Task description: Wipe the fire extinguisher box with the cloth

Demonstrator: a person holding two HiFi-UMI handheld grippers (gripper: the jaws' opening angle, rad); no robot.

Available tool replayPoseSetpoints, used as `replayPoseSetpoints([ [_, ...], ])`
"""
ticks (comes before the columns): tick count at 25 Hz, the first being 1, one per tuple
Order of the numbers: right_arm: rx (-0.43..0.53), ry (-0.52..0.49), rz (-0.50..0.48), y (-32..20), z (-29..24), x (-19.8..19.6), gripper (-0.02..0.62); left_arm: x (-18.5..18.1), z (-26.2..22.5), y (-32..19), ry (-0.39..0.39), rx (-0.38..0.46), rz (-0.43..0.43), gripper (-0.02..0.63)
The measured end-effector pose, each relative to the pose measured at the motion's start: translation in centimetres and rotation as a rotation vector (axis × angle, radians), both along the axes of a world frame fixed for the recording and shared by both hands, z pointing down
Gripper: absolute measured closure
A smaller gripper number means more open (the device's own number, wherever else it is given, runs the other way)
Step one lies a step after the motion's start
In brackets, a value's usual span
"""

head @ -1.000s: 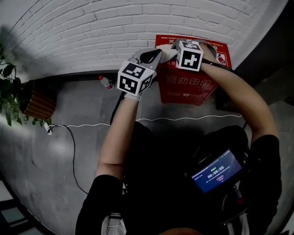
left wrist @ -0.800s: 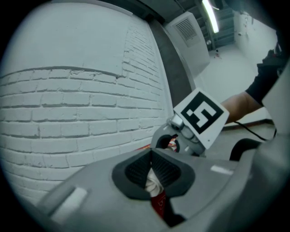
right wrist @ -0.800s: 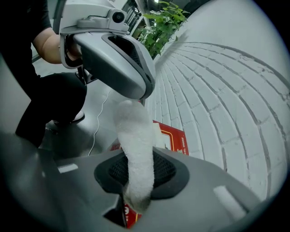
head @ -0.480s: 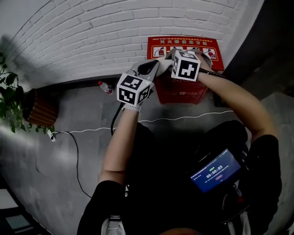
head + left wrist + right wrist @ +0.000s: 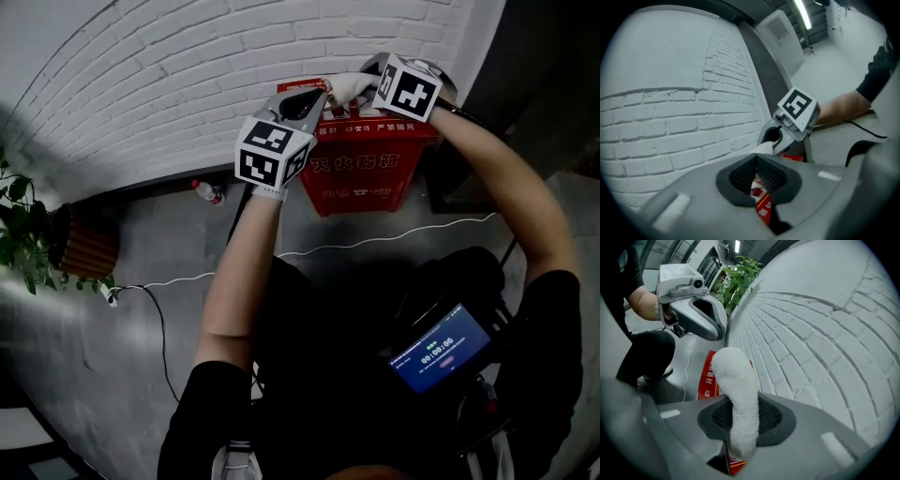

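Note:
The red fire extinguisher box stands on the floor against the white brick wall. My right gripper is above the box's top edge, shut on a white fluffy cloth. In the right gripper view the cloth sticks out between the jaws of the right gripper, with the box below. My left gripper hovers at the box's upper left corner, shut and holding nothing. In the left gripper view the left gripper points at the right gripper and the cloth.
A plastic bottle lies at the wall's foot, left of the box. A white cable runs across the grey floor. A potted plant and a wooden planter stand at the far left. A dark panel lies right of the box.
My right gripper has risen with the cloth from the box's front to its top edge. The left gripper has stayed near the upper left corner.

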State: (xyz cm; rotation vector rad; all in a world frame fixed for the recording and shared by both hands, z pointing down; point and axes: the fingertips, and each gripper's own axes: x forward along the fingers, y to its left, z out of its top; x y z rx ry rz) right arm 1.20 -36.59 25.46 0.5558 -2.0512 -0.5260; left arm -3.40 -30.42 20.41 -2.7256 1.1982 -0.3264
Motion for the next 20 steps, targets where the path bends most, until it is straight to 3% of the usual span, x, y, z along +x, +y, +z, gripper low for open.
replayPoseSetpoints([
  [9, 0.040, 0.112, 0.047, -7.0, 2.1, 4.5, 0.500, 5.5, 1.0, -5.6, -0.113, -0.022, 0.036, 0.603],
  [13, 0.089, 0.179, 0.052, -9.6, 2.9, 5.4, 0.500, 6.6, 2.2, -6.7, -0.123, -0.056, 0.047, 0.603],
  [20, 0.070, 0.233, 0.036, -10.8, 6.2, 5.7, 0.503, 7.1, 4.7, -8.1, -0.124, -0.100, 0.057, 0.603],
])
